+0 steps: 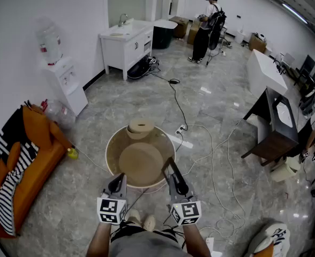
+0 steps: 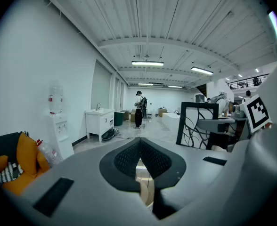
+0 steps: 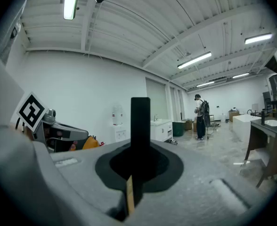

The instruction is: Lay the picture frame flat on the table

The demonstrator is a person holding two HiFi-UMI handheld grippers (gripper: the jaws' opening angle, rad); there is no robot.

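The picture frame (image 2: 198, 125) is black with a swirl pattern and stands upright, held up over the near right rim of the round table (image 1: 110, 150). My right gripper (image 3: 139, 160) is shut on the frame's edge (image 3: 140, 121), which rises as a dark bar between the jaws. From the head view the frame (image 1: 168, 168) appears edge-on just ahead of the right gripper (image 1: 179, 188). My left gripper (image 1: 116, 186) hovers at the table's near left rim. Its pads (image 2: 129, 157) meet at the tips with nothing between them.
A round wooden disc (image 1: 141, 163) and a thick tan ring (image 1: 140, 127) lie on the table. Cables (image 1: 214, 159) trail over the floor to the right. An orange sofa (image 1: 23, 159) stands left, a dark side table (image 1: 278, 127) right, a person (image 1: 207, 28) far back.
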